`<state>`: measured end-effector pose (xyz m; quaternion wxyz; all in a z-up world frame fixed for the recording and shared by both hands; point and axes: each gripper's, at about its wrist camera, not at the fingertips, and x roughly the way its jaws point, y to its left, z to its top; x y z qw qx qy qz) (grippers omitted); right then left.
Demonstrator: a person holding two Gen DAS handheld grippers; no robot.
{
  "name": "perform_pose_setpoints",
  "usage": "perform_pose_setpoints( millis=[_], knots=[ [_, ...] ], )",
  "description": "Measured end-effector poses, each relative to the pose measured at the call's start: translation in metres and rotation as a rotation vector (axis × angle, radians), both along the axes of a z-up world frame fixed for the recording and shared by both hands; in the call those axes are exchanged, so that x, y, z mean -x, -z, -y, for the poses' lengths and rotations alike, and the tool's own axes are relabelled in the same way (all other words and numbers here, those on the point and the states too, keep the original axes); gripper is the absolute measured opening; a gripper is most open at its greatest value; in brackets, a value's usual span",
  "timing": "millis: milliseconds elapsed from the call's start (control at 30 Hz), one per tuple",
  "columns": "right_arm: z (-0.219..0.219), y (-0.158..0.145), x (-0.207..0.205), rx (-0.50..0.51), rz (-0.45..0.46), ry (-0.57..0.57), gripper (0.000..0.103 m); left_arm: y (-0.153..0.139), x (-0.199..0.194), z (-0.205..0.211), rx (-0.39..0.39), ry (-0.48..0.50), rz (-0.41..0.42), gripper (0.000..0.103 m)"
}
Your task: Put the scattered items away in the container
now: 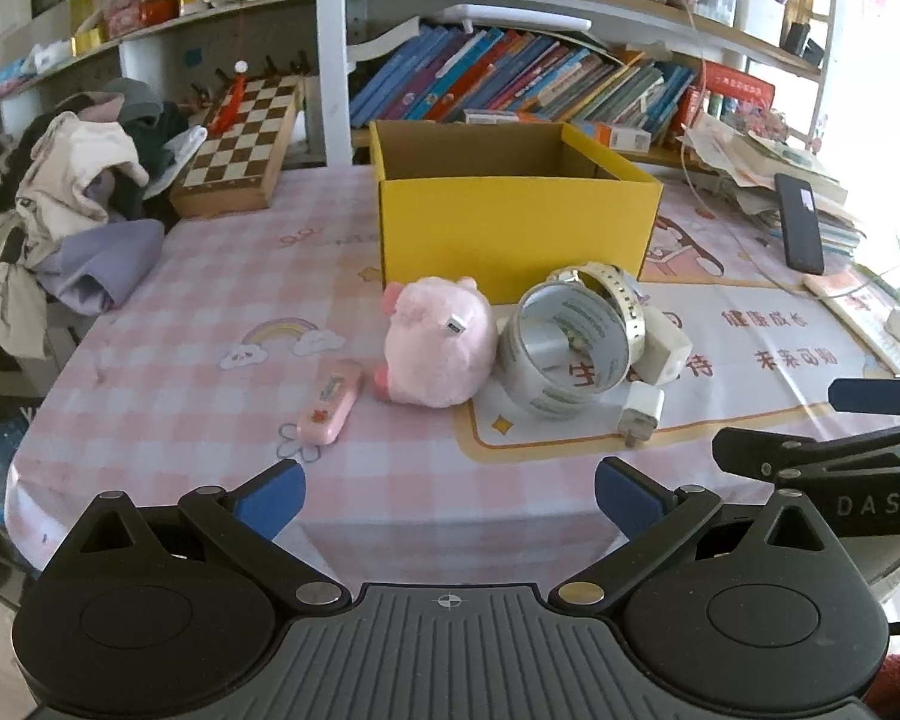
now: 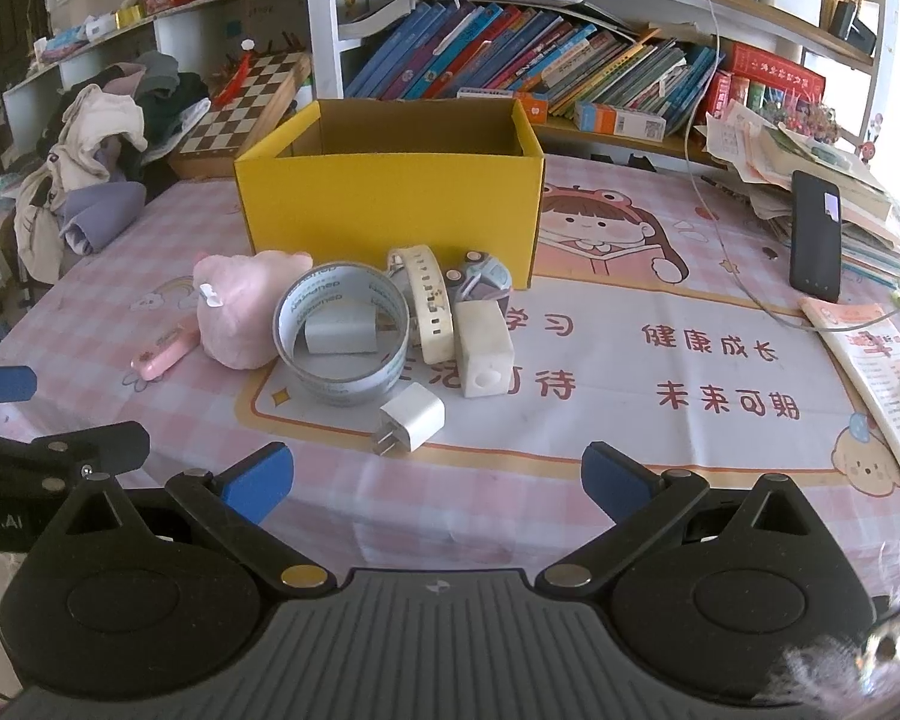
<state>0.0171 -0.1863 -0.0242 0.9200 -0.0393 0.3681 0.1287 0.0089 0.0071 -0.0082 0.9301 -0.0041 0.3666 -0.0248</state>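
Your left hand-held gripper (image 1: 448, 495) hovered spread wide and empty over the near edge of the pink checked counter (image 1: 168, 300). From left to right lay a small pink case (image 1: 330, 401), a pink plush pig (image 1: 435, 342), a grey tape roll (image 1: 561, 354) standing on edge, a cream watch strap (image 2: 429, 312) and two white chargers (image 2: 411, 418), all just before the open yellow cardboard box (image 1: 516, 228). Your right hand-held gripper (image 2: 437, 483) was likewise agape, holding nothing

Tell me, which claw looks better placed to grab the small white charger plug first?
Probably the right claw: the white charger plug lies almost straight ahead of its open fingers. From the left claw, it sits off to the right.
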Motion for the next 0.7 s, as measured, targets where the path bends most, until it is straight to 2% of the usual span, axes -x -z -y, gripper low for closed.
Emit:
perform_pose_setpoints(
  millis=[233, 700],
  knots=[
    [0.0005, -0.0019, 0.0016, -0.005, 0.024, -0.004, 0.103, -0.0028, 0.0015, 0.0066, -0.017, 0.032, 0.016, 0.103],
    [-0.0006, -0.0033, 0.0034, -0.019, 0.040, -0.019, 0.101, -0.0024, 0.0009, 0.0058, -0.032, 0.023, 0.012, 0.103]
  ],
)
